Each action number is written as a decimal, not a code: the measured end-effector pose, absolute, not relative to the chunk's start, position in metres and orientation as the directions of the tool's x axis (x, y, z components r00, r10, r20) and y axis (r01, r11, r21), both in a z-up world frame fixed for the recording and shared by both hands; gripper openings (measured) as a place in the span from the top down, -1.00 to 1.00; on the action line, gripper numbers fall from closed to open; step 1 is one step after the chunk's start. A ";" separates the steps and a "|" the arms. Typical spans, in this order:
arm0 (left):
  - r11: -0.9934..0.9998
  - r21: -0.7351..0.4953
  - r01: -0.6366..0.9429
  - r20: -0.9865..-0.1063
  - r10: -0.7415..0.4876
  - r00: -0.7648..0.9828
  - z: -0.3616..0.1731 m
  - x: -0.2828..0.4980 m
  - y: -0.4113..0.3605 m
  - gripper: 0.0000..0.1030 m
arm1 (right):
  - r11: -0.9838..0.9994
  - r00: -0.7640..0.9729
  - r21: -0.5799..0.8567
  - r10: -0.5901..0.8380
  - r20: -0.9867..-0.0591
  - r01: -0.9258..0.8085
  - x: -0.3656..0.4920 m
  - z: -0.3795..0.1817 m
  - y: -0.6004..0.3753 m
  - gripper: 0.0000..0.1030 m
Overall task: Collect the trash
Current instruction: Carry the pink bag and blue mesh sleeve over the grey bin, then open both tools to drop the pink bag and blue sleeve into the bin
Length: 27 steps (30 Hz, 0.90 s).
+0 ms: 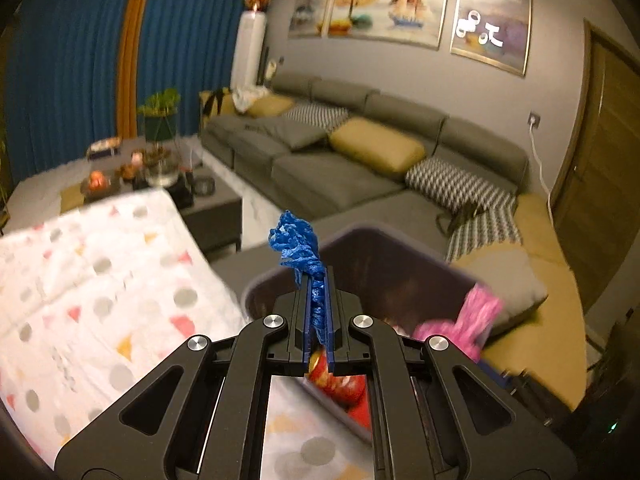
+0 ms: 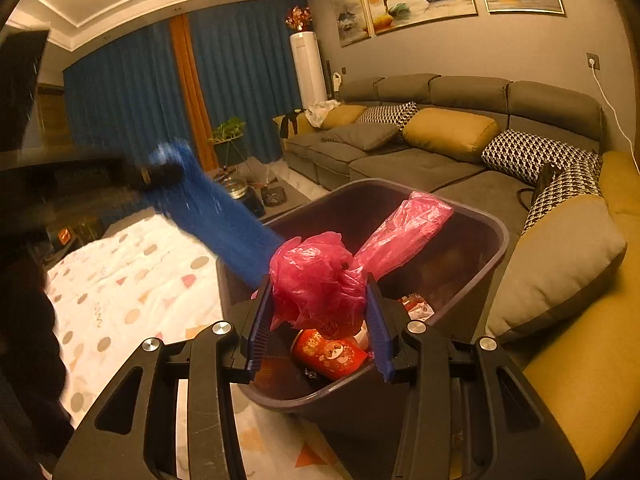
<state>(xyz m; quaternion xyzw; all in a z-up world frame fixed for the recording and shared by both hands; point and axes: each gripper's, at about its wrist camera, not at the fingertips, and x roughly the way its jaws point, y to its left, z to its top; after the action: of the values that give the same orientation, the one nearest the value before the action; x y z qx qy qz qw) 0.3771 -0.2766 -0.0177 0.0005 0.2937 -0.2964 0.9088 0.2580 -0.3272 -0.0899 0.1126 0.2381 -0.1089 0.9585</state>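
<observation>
Pinching a crumpled blue wrapper [image 1: 306, 264], the left gripper [image 1: 318, 280] hangs above the dark bin's [image 2: 496, 240] rim; the right gripper [image 2: 318, 300] squeezes a pink plastic bag [image 2: 316, 280] over the bin's mouth, a red cup [image 2: 330, 354] lying inside, beside a grey sofa [image 2: 416, 164]

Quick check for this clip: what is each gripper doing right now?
Left gripper: shut on a crumpled blue plastic bag.
Right gripper: partly closed, holding a crumpled pink plastic bag over the dark plastic trash bin.
</observation>
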 end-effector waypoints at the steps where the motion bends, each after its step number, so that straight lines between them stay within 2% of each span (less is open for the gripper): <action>1: 0.824 -0.176 0.538 -0.547 -0.536 0.643 -0.023 0.380 -0.276 0.90 | 0.952 0.861 0.158 -0.156 -0.484 0.261 0.260 -0.092 -0.327 0.12; 5: 0.823 -0.183 0.537 -0.578 -0.532 0.618 -0.042 0.382 -0.270 0.81 | 0.958 0.856 0.134 -0.158 -0.493 0.253 0.266 -0.097 -0.327 0.02; 8: 0.822 -0.195 0.536 -0.581 -0.537 0.611 -0.048 0.383 -0.261 0.44 | 0.960 0.856 0.115 -0.169 -0.489 0.255 0.269 -0.099 -0.327 -0.10; 10: 0.817 -0.216 0.535 -0.571 -0.550 0.609 -0.048 0.384 -0.255 -0.11 | 0.959 0.855 0.116 -0.171 -0.489 0.258 0.268 -0.098 -0.328 -0.17; 12: 0.816 -0.240 0.527 -0.557 -0.560 0.614 -0.050 0.382 -0.246 -0.36 | 0.957 0.854 0.117 -0.177 -0.489 0.265 0.268 -0.099 -0.329 -0.26; 16: 0.841 -0.212 0.499 -0.554 -0.523 0.648 -0.050 0.376 -0.235 -0.64 | 0.953 0.852 0.109 -0.196 -0.486 0.281 0.263 -0.097 -0.328 -0.42; 22: 0.898 -0.107 0.427 -0.526 -0.415 0.742 -0.049 0.349 -0.203 -0.85 | 0.945 0.860 0.105 -0.230 -0.455 0.308 0.245 -0.089 -0.322 -0.67; 25: 0.924 -0.057 0.379 -0.505 -0.354 0.787 -0.047 0.328 -0.183 -0.89 | 0.947 0.869 0.093 -0.239 -0.434 0.306 0.232 -0.082 -0.313 -0.74; 27: 0.939 -0.032 0.342 -0.495 -0.312 0.811 -0.043 0.314 -0.170 -0.89 | 0.950 0.872 0.087 -0.236 -0.430 0.300 0.225 -0.080 -0.305 -0.86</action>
<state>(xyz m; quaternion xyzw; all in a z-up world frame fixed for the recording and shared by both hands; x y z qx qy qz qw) 0.3137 -0.1702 -0.0434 0.0293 0.2549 -0.1719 0.9511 0.2253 -0.3053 -0.0797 0.0754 0.2118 -0.1391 0.9644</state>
